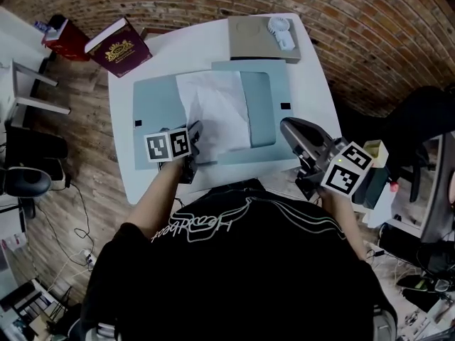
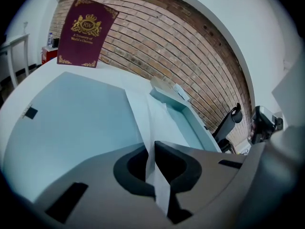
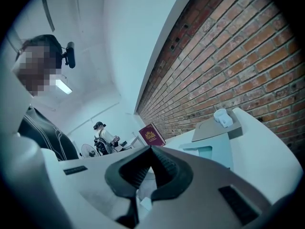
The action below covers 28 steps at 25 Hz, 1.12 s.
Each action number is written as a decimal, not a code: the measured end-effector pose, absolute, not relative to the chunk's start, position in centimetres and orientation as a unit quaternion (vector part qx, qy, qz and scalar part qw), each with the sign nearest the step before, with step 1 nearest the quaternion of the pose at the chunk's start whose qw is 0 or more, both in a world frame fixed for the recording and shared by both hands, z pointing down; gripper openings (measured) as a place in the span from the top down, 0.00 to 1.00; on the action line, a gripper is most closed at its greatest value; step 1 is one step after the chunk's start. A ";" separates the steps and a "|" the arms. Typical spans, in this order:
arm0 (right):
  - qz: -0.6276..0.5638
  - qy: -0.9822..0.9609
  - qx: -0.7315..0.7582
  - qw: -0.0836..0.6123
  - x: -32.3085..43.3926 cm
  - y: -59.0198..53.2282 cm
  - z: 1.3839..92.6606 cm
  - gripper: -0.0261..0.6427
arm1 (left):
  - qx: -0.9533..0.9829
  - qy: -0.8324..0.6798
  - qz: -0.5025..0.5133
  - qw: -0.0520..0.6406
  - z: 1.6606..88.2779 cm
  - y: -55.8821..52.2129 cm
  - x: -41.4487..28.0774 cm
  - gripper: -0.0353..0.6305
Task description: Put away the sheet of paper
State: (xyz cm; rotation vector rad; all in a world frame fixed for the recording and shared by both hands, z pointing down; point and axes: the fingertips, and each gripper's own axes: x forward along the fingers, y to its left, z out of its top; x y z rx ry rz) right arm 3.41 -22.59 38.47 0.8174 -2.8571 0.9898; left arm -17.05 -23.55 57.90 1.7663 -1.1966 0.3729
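Note:
A white sheet of paper [image 1: 217, 109] lies on an open light blue folder [image 1: 156, 105] in the middle of the white table [image 1: 316, 98]. My left gripper [image 1: 193, 135] is at the sheet's near left corner and is shut on it. In the left gripper view the paper [image 2: 152, 123] runs up from between the closed jaws [image 2: 153, 149] over the folder [image 2: 71, 123]. My right gripper [image 1: 288, 128] hangs off the folder's near right corner, tilted upward. Its jaws [image 3: 151, 151] meet at the tips with nothing between them.
A maroon book [image 1: 119, 47] lies at the table's far left corner. A grey box [image 1: 259, 40] with a small white fan [image 1: 281, 33] on it sits at the far right. Chairs and shelves stand around the table. A brick wall [image 3: 228, 56] runs behind it.

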 end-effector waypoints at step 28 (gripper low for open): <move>0.310 -0.908 0.279 -0.046 9.4 -23.4 36.2 0.96 | 0.744 -0.403 0.224 0.484 59.2 -25.9 -7.6 0.90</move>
